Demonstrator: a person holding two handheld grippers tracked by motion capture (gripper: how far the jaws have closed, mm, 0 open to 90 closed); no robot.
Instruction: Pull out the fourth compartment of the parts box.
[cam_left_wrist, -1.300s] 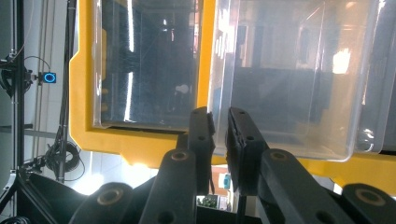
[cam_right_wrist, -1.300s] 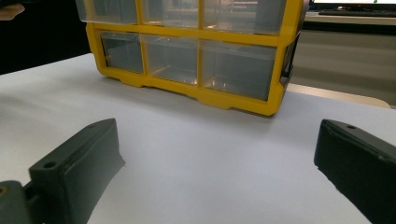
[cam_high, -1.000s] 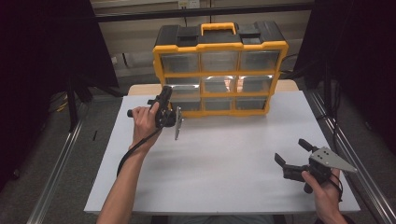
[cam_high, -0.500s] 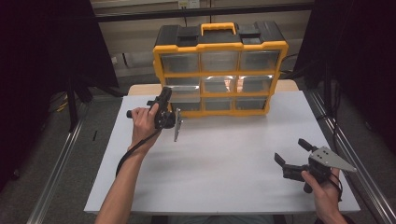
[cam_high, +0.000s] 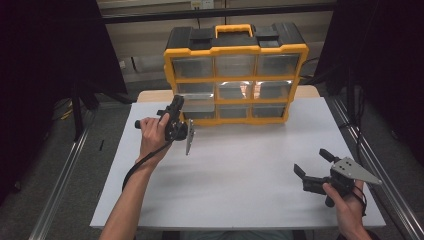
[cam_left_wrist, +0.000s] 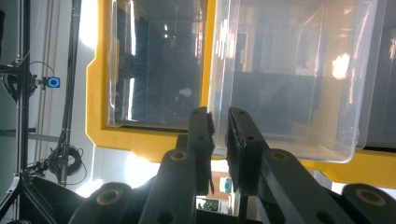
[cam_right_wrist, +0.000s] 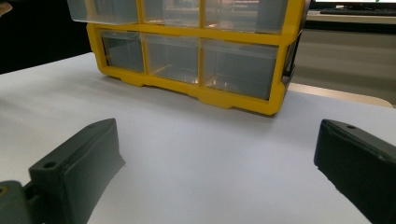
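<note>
- The left gripper (cam_left_wrist: 219, 133) has its two black jaws clenched on the front edge of a clear plastic drawer (cam_left_wrist: 289, 79); in the left gripper view the thin clear wall runs down into the narrow slit between the pads.
- That drawer belongs to the middle row, left column, of a yellow and black organizer cabinet (cam_high: 235, 75). In the high view the drawer (cam_high: 200, 106) sticks out a little from the cabinet's front, toward 6 o'clock, past the drawers beside it.
- The drawer's long axis runs from the cabinet's front to its back, along the 12-to-6 line of the high view; its open top faces up, and its front faces the person.
- In the high view the left gripper (cam_high: 176, 120) is at about 10 o'clock from the middle of the white table (cam_high: 240, 175), its jaws pointing toward 1 o'clock at the cabinet, with a hand wrapped round its grip.
- The right gripper (cam_high: 312, 167) has its jaws released and wide apart, with nothing but bare tabletop between them.
- It is at about 4 o'clock on the table, well apart from the cabinet, jaws pointing toward 10 o'clock.
- The cabinet stands upright at 12 o'clock on the table's far edge, three rows of three clear drawers, with a handle on top.
</note>
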